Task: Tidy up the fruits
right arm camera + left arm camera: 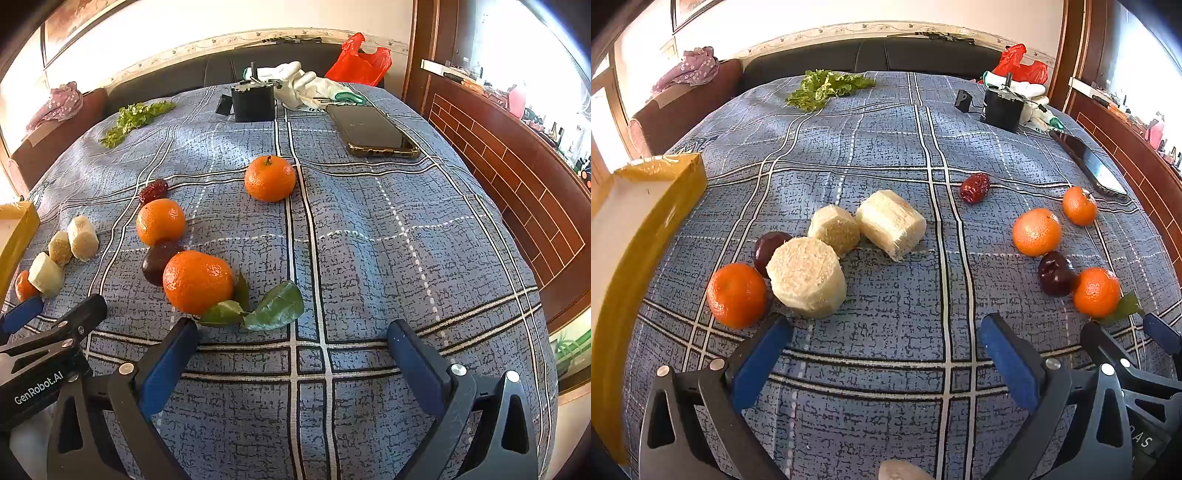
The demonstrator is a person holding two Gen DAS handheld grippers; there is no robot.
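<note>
A: Where are the fruits found, and how are the grippers set?

B: The fruits are scattered on the blue plaid cloth. 4 oranges are counted: 1 at the left beside the pale cut chunks, and 3 at the right, of which the leafy orange lies nearest. 2 dark plums are seen, 1 of them, the near plum, touching the leafy orange, and a red date lies farther back. The left gripper and the right gripper are both held wide apart, with nothing between the pads.

A: How is an orange judged to handle?

B: It is judged light, round and firm-skinned, likely to roll on the soft cloth. A hold across its widest part is advised, with gentle pressure. The plums and date are judged softer and easily bruised.

A: What stands in the way?

B: The near plum crowds the leafy orange, and its leaves lie toward the right gripper. The yellow box stands at the left edge; a phone lies well apart.
</note>
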